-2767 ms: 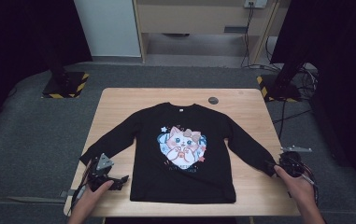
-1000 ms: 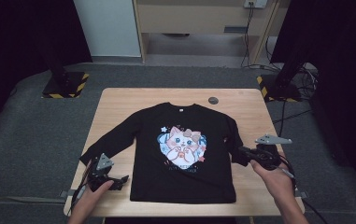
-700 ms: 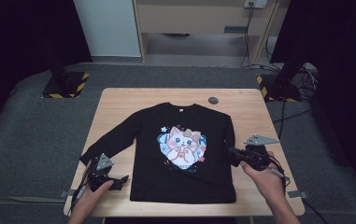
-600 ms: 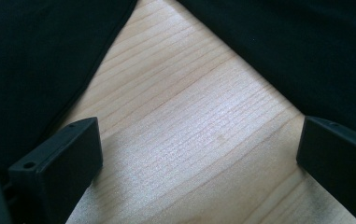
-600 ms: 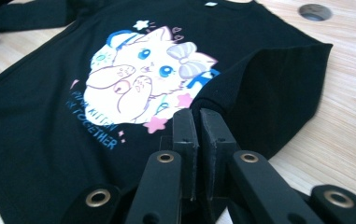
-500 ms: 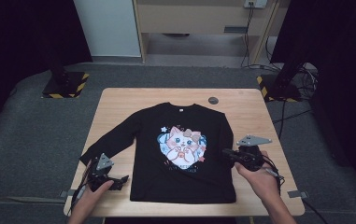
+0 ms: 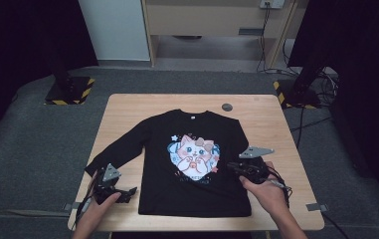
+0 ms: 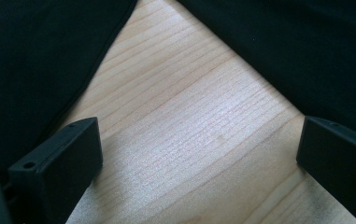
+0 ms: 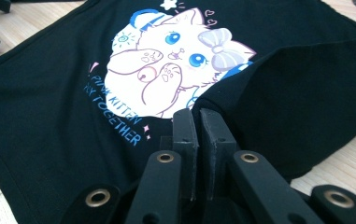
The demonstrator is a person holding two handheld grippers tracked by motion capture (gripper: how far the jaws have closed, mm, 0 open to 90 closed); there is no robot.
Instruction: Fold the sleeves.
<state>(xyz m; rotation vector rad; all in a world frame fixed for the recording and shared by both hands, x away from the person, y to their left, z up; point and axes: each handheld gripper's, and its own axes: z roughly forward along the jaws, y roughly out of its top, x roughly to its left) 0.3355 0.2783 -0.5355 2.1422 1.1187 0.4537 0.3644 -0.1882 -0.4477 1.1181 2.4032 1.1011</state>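
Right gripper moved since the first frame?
Yes. The right gripper, shut on the sleeve, went left from the table's right edge onto the shirt, by the kitten print.

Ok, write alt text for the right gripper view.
The right gripper, its fingers shut on a sleeve of a black sweatshirt, holds that sleeve folded over the shirt's front. Beyond the fingers is the print of a white kitten with a bow; wooden table shows at the edges.
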